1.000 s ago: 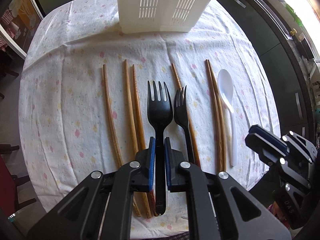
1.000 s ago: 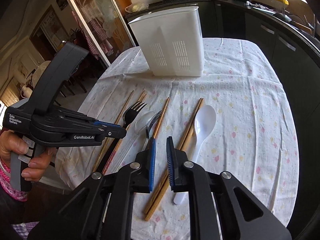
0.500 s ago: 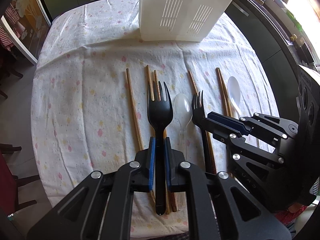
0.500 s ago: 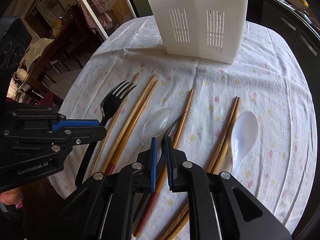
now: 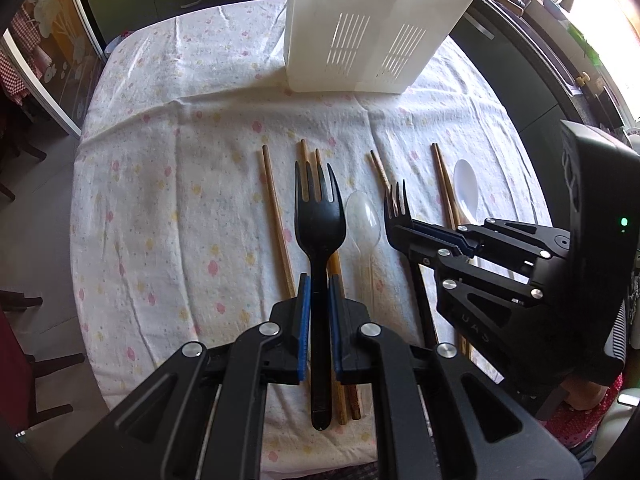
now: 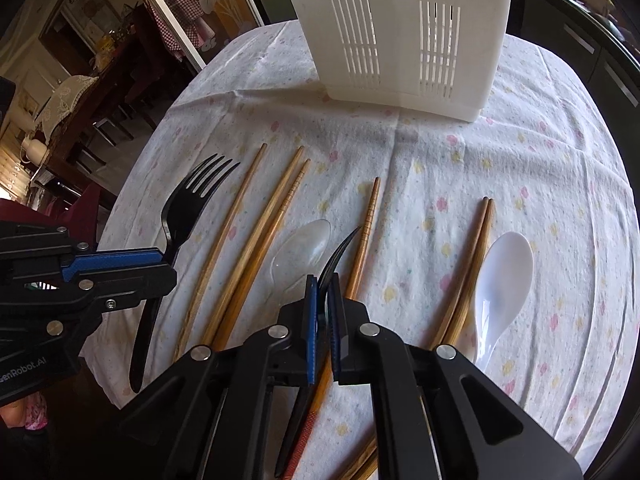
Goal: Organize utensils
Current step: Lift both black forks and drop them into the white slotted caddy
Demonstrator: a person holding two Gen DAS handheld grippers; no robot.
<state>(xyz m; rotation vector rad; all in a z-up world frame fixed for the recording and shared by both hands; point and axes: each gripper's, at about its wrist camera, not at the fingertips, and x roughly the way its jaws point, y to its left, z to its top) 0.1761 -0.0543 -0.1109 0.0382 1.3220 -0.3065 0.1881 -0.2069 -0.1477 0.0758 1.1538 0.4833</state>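
My left gripper (image 5: pixel 318 308) is shut on the handle of a large black fork (image 5: pixel 319 216), held above the floral tablecloth; it also shows in the right wrist view (image 6: pixel 192 208). My right gripper (image 6: pixel 325 300) is shut on a smaller black fork (image 6: pixel 338 252), seen edge-on; in the left wrist view its tines (image 5: pixel 396 204) stick out past the right gripper (image 5: pixel 404 232). A clear plastic spoon (image 6: pixel 304 244), a white spoon (image 6: pixel 504 276) and several wooden chopsticks (image 6: pixel 276 220) lie on the cloth. A white slotted utensil holder (image 6: pixel 400 32) stands at the back.
The round table's cloth (image 5: pixel 180 200) falls off at the left and near edges. Dark kitchen cabinets (image 5: pixel 520 80) run behind and to the right. A wooden table and chairs (image 6: pixel 100 92) stand off to the left.
Both grippers have lifted their forks and moved forward toward the holder. The right gripper closed on the small fork and raised it off the cloth, uncovering the clear spoon.
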